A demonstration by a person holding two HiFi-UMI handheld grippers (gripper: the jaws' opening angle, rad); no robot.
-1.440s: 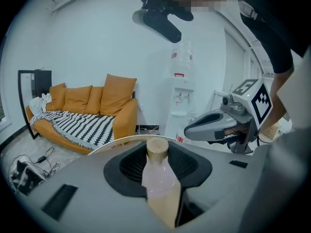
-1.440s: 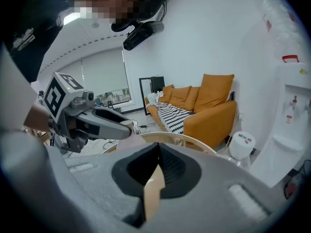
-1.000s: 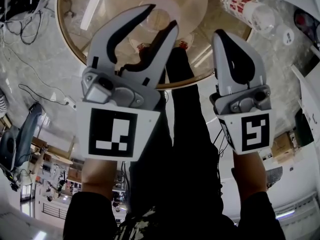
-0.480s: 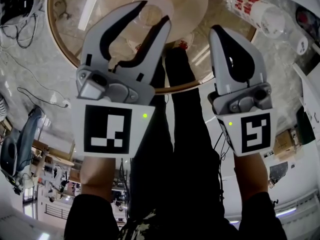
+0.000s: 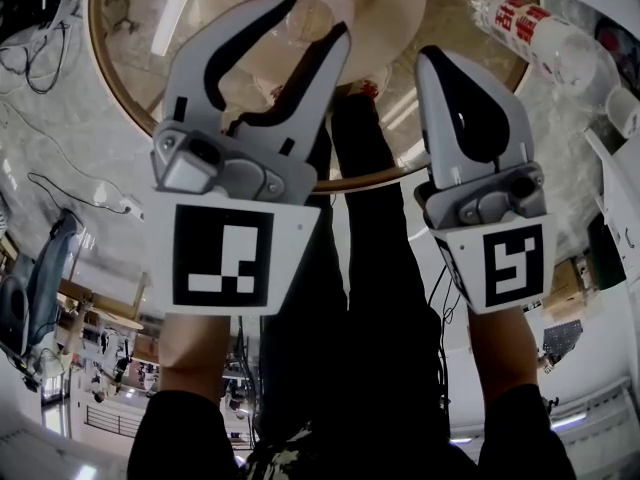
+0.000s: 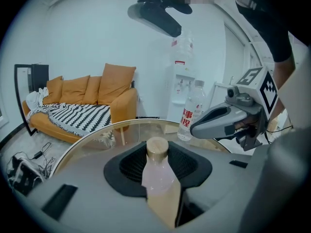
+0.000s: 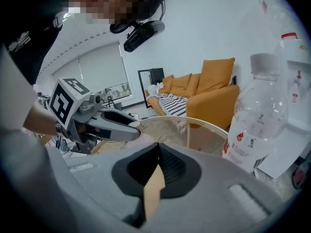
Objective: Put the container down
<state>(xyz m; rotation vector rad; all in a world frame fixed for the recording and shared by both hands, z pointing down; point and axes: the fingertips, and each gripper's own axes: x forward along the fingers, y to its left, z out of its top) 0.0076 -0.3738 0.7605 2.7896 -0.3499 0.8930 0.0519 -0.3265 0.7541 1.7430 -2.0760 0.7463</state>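
Note:
A small clear bottle [image 6: 158,176] of pale pinkish liquid with a tan cap [image 6: 157,147] sits between the black pads of my left gripper [image 6: 158,181], which is shut on it. In the head view this gripper [image 5: 295,23] reaches over the round glass table [image 5: 108,78] with the bottle [image 5: 300,16] at its tips. Whether the bottle touches the glass I cannot tell. My right gripper [image 5: 445,68] hangs beside it to the right, shut with nothing in it; its pads meet in the right gripper view [image 7: 156,152].
A clear water bottle [image 5: 535,28] with a red label stands on the table's right side, close to the right gripper [image 7: 257,125]. Under the glass are the person's legs and shoes [image 5: 365,88]. Cables [image 5: 40,58] lie on the floor at left. An orange sofa [image 6: 82,98] stands behind the table.
The left gripper with the bottle has crept a little farther over the table. The right gripper has hardly moved. Both grips look the same.

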